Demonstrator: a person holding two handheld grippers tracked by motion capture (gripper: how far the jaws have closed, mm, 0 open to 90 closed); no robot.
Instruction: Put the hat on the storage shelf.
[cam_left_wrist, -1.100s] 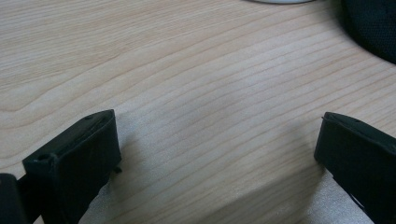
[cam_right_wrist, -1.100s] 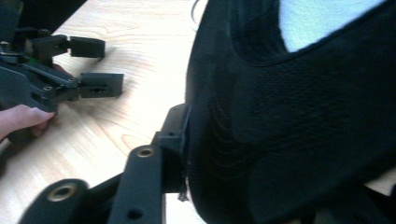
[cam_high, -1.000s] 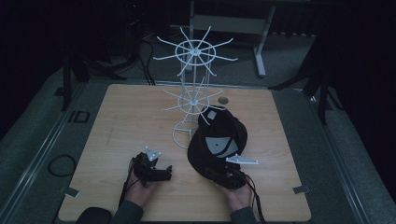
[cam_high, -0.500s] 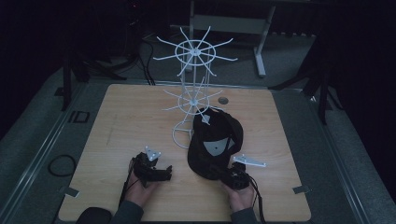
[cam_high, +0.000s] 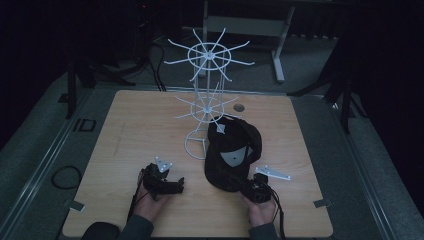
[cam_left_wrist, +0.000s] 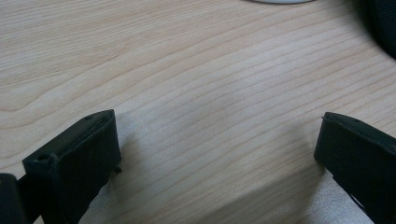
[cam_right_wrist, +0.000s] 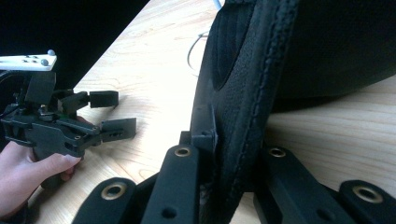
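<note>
Pale wood-grain worktop (cam_high: 125, 130) with rounded corners, set on a grey floor in a dark room; black stands and cables at the far edge. "ID" printed on the floor strip (cam_high: 83, 125) by the left edge. No legible brand on the black cap (cam_high: 232, 150), just a pale patch on its crown. Cap lying right of centre, touching the ring base of the white wire display rack (cam_high: 205, 107). Right tongs (cam_right_wrist: 224, 163) clamped on the cap's edge, having just closed onto it. Left tongs (cam_left_wrist: 210, 154) spread wide over bare wood, nothing between them, low on the near left. Wide open worktop at far left and along the right side.
</note>
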